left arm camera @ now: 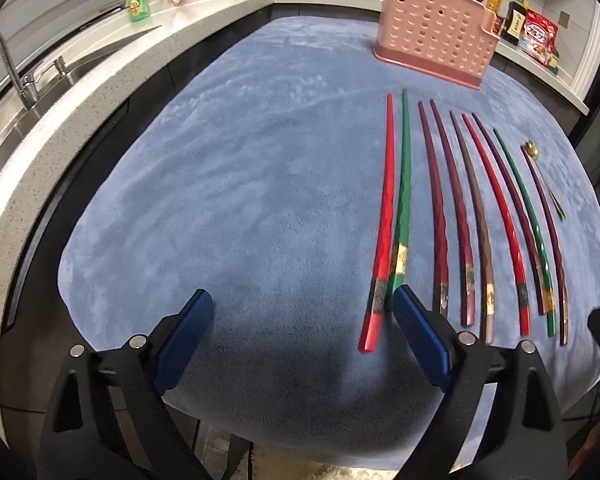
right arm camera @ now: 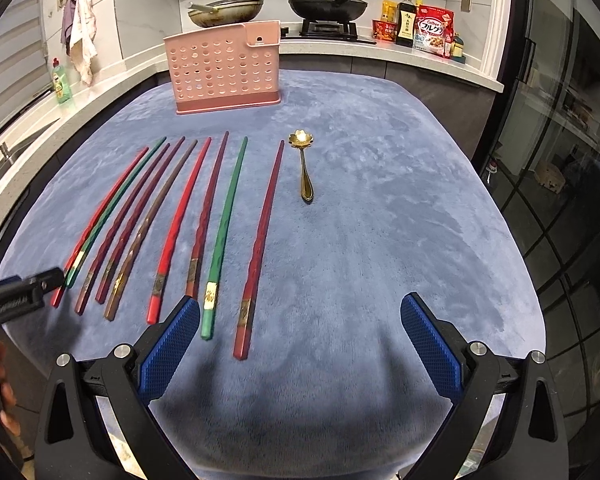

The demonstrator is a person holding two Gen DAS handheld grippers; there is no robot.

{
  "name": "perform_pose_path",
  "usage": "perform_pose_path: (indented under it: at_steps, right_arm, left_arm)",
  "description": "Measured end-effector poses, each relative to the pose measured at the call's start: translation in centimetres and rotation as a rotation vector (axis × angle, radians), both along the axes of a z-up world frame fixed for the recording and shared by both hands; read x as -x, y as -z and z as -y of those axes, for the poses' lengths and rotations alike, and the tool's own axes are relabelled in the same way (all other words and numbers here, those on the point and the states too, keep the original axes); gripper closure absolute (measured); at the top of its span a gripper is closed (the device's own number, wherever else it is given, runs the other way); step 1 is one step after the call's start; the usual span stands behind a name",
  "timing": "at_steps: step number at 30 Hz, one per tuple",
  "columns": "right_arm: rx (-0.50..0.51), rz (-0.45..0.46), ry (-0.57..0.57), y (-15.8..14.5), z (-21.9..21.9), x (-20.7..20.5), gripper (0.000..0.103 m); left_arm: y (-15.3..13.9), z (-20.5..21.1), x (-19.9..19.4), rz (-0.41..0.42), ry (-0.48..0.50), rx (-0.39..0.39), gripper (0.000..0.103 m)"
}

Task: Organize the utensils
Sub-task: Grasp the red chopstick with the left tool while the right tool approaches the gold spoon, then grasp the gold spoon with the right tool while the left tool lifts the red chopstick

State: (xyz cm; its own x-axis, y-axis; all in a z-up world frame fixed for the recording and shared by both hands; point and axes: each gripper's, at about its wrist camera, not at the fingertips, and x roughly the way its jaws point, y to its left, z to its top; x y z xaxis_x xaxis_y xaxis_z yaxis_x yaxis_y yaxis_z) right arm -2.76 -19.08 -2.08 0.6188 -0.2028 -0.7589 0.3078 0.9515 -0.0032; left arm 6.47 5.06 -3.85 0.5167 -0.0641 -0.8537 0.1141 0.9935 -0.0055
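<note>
Nine chopsticks [right arm camera: 168, 216] lie side by side on the blue plush cloth [right arm camera: 380, 240], thick ends toward you, with a gold flower-bowled spoon [right arm camera: 305, 168] just beside the rightmost one. The pink perforated utensil holder [right arm camera: 224, 72] stands upright at the far edge, well apart from them.

Your left gripper [left arm camera: 304, 332] has its jaws spread wide, and the right-hand pad sits right at the butt ends of the leftmost red chopstick [left arm camera: 382, 240] and green chopstick [left arm camera: 402, 200], which touch each other there. If you close from here, you may pinch both, or nudge one so it rolls into its neighbour. Your right gripper [right arm camera: 300, 340] is also spread with nothing pinched; the ends of a green chopstick [right arm camera: 224, 224] and a dark red chopstick [right arm camera: 260, 232] lie between its pads.

The sticks look lacquered, slim and tapered, with faceted grips and gilt bands, so they will likely slip or pivot in a pinch near one end. The deep pile may make it hard to get a pad under them.
</note>
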Motion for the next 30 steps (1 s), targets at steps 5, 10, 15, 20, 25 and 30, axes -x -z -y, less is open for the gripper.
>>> perform_pose_path:
  at_steps: [5, 10, 15, 20, 25, 30]
  right_arm:
    - [-0.001, -0.012, 0.001, 0.2, 0.2, -0.8, 0.007]
    - [0.000, -0.022, -0.008, 0.4, 0.0, -1.6, 0.007]
    - [0.006, -0.021, -0.024, 0.4, -0.1, -2.2, 0.007]
    - [0.000, -0.005, -0.024, 0.2, 0.9, -3.7, 0.007]
    - [-0.051, 0.002, -0.008, 0.4, 3.5, -6.4, 0.021]
    - [-0.104, 0.006, 0.007, 0.9, 5.9, -9.3, 0.045]
  left_arm:
    - [0.9, -0.1, 0.1, -0.017, 0.006, -0.024, 0.017]
    - [0.9, -0.5, -0.7, -0.018, -0.016, -0.017, 0.017]
    - [0.9, -0.8, -1.4, -0.010, -0.035, -0.022, 0.022]
    - [0.6, -0.8, -2.5, 0.001, -0.038, -0.016, 0.043]
    - [0.2, -0.1, -3.2, 0.005, -0.016, -0.013, 0.071]
    - [0.2, 0.9, -3.3, 0.009, 0.003, -0.029, 0.083]
